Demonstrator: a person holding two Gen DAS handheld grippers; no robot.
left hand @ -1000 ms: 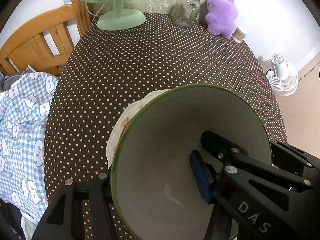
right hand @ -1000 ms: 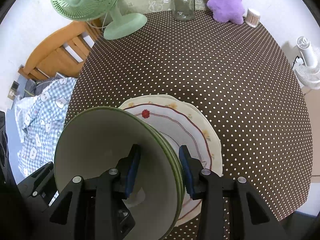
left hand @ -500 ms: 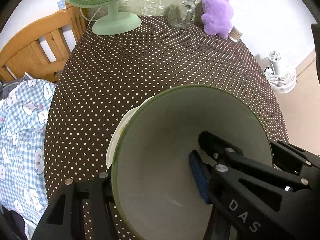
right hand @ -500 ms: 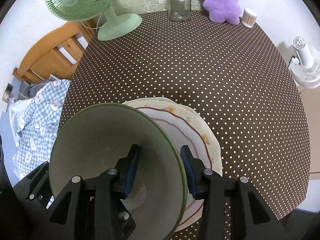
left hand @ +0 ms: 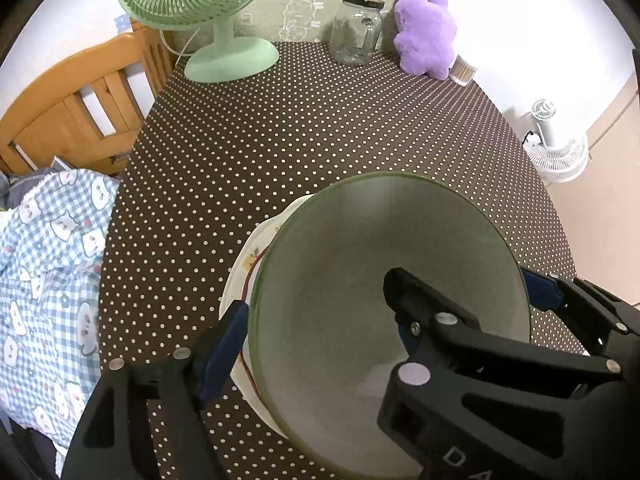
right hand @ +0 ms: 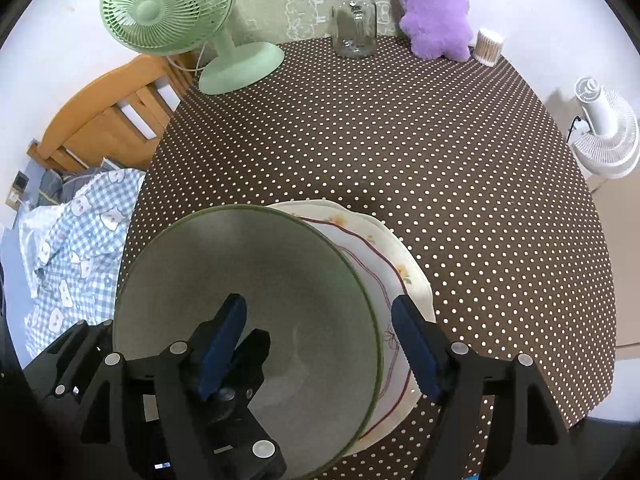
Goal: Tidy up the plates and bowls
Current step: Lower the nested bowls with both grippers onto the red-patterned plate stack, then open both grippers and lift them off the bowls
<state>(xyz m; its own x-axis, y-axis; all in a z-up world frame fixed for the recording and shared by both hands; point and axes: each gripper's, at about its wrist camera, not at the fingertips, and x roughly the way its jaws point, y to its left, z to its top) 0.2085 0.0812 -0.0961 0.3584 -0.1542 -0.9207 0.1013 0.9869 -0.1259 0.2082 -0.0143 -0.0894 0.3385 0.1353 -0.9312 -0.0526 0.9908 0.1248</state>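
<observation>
Bowl let go on the plates

The big round green bowl (right hand: 256, 320) sits on the flowery white plates (right hand: 400, 264). Both tongs, left (left hand: 384, 312) and right (right hand: 320, 344), have just opened, each straddling the bowl's rim on opposite sides.

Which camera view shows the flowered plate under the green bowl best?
The right wrist view: the plate shows a wide crescent with red line and yellow flowers beside the bowl. In the left wrist view only a thin sliver of plate shows left of the bowl.
</observation>
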